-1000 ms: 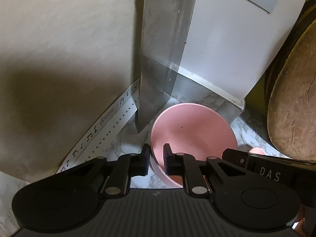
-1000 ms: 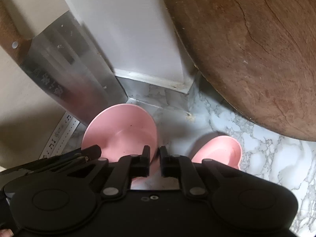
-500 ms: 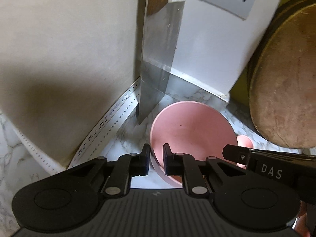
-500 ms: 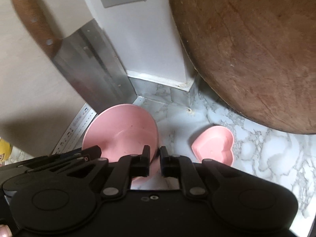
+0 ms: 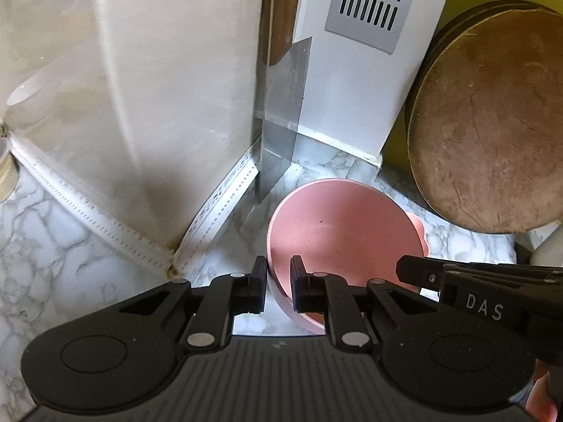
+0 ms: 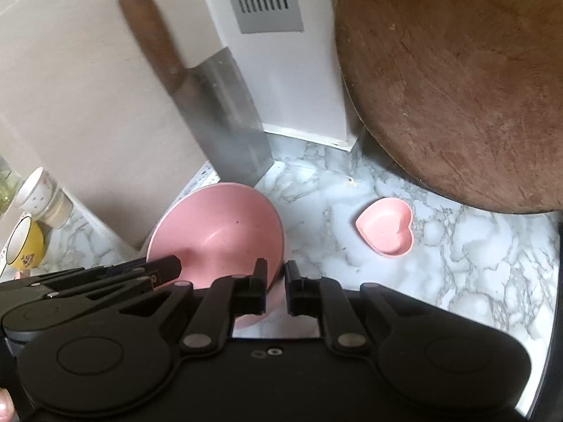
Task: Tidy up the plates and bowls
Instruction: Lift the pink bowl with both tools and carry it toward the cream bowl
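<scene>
marbled tabletop (image 6: 457,263) is seen under everything. nearest, the pink bowl (image 5: 337,232) is pinched by its rim in the left gripper (image 5: 278,281) and the right gripper (image 6: 275,285), apparently lifted. farther off, a heart-shaped dish (image 6: 385,227) is left lying, a cleaver (image 6: 232,119) beyond. the carrying step is judged underway; a steady, level set-down is called for next.

Both grippers pulled back from the corner with the pink bowl (image 5: 337,232), cups (image 6: 31,221) now in view.
</scene>
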`<action>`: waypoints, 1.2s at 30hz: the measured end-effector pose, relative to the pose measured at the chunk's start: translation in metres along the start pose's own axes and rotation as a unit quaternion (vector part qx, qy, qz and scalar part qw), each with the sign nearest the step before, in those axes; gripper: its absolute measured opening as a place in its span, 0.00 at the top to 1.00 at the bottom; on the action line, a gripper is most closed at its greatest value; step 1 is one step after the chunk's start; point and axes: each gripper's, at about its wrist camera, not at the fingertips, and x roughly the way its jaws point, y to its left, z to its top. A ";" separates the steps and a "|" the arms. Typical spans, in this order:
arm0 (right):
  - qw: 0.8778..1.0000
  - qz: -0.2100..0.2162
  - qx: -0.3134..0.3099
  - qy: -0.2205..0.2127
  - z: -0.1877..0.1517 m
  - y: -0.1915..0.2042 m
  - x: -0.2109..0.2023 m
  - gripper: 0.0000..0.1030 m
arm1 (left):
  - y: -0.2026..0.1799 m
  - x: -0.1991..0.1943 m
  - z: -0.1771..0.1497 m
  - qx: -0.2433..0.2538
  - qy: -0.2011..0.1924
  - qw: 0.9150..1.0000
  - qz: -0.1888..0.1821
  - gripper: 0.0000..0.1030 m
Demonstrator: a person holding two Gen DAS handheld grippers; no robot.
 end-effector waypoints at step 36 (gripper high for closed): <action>0.999 0.023 -0.009 0.036 -0.110 0.077 -0.053 0.89 | 0.064 -0.091 -0.103 0.013 0.028 1.000 -0.003 0.87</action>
